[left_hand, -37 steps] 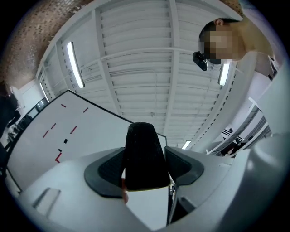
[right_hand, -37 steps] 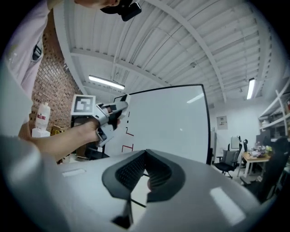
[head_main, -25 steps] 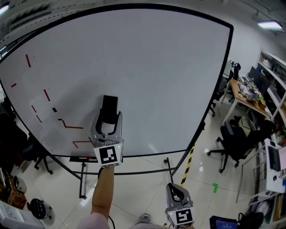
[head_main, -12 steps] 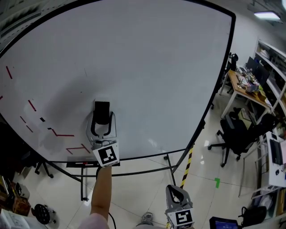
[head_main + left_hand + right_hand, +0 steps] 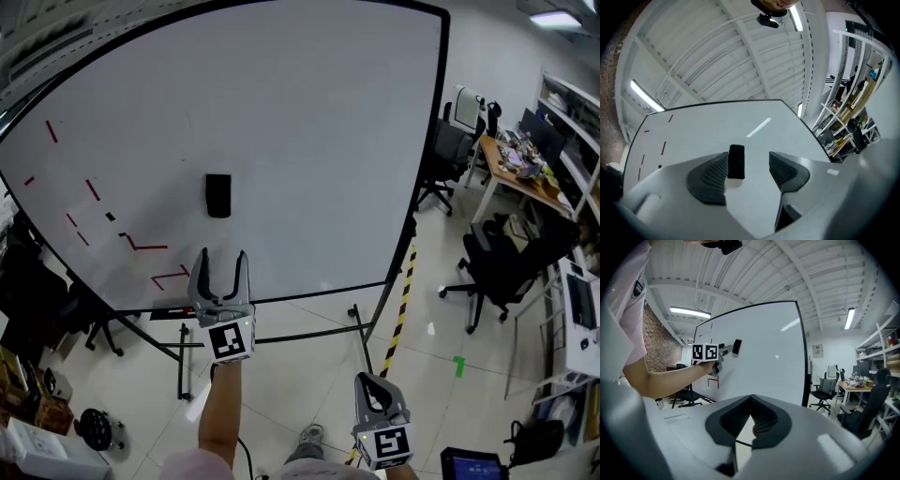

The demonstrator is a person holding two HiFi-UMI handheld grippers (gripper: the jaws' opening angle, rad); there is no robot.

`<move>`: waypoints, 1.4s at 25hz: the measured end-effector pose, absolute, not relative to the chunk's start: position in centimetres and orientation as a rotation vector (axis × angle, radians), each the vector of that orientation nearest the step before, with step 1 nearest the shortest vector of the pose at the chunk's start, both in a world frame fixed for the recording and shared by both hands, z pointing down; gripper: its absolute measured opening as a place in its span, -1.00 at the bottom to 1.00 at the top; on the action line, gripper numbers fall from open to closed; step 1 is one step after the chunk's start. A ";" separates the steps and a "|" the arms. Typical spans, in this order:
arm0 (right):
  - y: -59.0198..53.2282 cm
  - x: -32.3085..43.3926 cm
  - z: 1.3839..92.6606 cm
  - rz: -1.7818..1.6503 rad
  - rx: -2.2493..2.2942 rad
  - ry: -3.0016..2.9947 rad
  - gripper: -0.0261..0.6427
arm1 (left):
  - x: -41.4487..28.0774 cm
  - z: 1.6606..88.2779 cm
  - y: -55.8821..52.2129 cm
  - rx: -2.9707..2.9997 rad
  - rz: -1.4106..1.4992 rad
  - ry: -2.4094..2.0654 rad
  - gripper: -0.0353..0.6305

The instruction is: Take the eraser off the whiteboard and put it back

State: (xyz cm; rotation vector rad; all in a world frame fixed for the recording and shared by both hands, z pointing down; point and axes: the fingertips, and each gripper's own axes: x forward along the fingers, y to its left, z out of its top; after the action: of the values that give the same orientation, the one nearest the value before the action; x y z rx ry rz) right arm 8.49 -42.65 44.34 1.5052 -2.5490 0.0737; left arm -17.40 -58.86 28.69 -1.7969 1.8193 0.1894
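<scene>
Head view: eraser [image 5: 218, 195] sat upright on the whiteboard [image 5: 319, 131], mid-board. Left gripper [image 5: 221, 258] was below it and clear of it, jaws wide. Right gripper [image 5: 372, 386] was low, well apart from the board.

Left gripper view: jaws had just eased in slightly, with nothing between the pads. The eraser showed through the gap, off-centre toward the left pad.

Right gripper view: jaws closed together, empty.

My read: pick not made yet. Centre the eraser in the gap, approach square to the board, pads on the long edges, clamp firmly, pull straight off.
</scene>
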 end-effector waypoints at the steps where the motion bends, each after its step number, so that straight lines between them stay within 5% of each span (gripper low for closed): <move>1: -40.7 9.2 44.2 0.060 1.502 -2.559 -0.91 | -16.5 28.8 -56.1 -1.807 0.201 1.816 -0.11; 10: -18.1 17.4 41.8 -0.029 1.492 -2.704 -0.91 | -6.8 28.6 -25.3 -1.943 0.388 1.818 -0.19; 17: -4.3 16.4 38.2 -0.121 1.380 -2.812 -0.91 | -3.5 26.1 -6.1 -2.063 0.541 1.759 -0.25; 35: 1.7 -2.2 38.0 -0.173 1.254 -2.905 -0.91 | -17.8 29.0 7.4 -2.071 0.466 1.772 -0.26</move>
State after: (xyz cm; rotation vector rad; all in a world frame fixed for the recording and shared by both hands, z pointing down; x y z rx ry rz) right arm -2.17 1.74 38.04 1.2536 -2.9046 -0.1727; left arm -17.76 7.42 29.00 -2.0707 1.7720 0.4660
